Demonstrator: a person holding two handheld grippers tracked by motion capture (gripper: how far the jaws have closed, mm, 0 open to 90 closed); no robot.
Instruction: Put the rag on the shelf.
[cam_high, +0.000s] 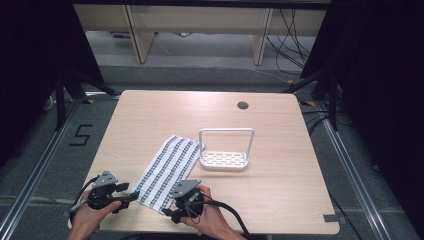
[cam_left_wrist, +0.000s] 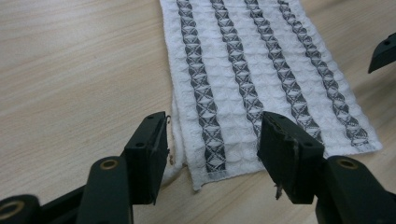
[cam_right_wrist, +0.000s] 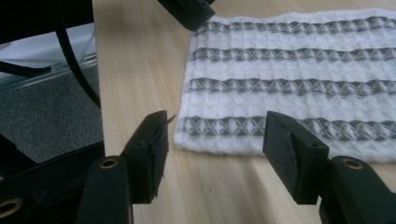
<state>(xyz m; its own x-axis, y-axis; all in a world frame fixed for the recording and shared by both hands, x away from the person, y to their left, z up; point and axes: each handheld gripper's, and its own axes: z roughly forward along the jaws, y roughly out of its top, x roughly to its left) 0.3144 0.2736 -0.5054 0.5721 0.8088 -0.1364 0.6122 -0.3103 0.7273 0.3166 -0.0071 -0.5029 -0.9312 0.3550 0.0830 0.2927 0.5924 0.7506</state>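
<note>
left gripper sits at the near-left of the table, held in the person's left hand, jaws pointing right toward the cloth. in the left gripper view its jaws stand wide apart w/ nothing between the pads; the left gripper is just over the cloth's near end, one corner edge lying between the jaws, a loose bit of hem beside the left jaw. can't tell if the tips touch the fabric or hang just above it.

right gripper is at the near edge, close to the cloth's near corner, held by the right hand, cable trailing off to the right. in the right gripper view the right gripper also has its jaws apart and empty, w/ the cloth's edge just ahead of them, on the table near its rim. the tip of the other gripper shows at the top of that view.

cloth is white w/ dark patterned stripes running lengthwise, lying flat, diagonal from near-centre up toward the rack. its far end touches or sits just beside the rack's left side. rack is white, slotted base, tall loop handle, upright near table centre. small round hole in the far part of the table.
</note>
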